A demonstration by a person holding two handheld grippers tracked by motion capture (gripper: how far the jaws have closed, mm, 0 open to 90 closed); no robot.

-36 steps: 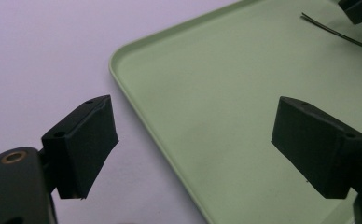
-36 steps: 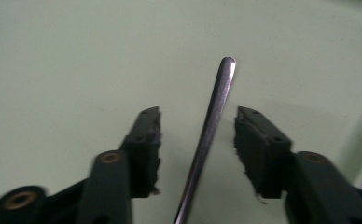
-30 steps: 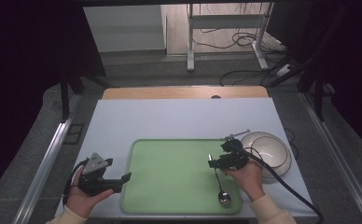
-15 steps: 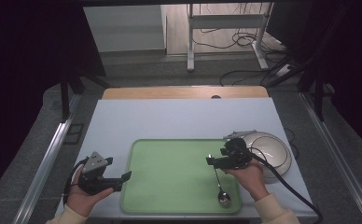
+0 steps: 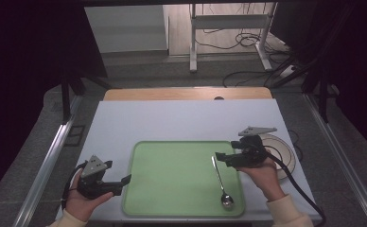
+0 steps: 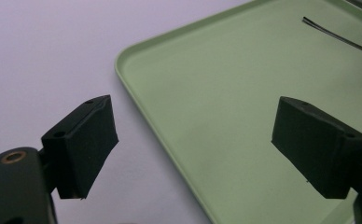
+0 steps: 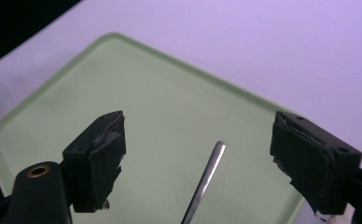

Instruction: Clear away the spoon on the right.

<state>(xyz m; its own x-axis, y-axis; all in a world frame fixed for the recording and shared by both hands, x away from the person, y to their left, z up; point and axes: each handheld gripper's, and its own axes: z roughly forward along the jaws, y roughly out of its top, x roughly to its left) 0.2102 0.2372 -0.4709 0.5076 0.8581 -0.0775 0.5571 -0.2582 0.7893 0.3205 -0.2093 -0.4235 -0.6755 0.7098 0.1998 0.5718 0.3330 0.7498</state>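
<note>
Right tongs [image 5: 222,158] risen, just opened, spoon [image 5: 221,181] on tray [image 5: 172,179], plate [image 5: 285,156] perhaps beside

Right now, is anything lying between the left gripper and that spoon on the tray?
Nothing lies there. In the high view, bare green tray stretches from the left gripper to the spoon.

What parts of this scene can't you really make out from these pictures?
- Plate, high view: its left part is hidden behind the right gripper.
- Spoon, right gripper view: bowl cut off by the bottom edge.
- Tray, left gripper view: near corner cut off by the bottom edge.
</note>
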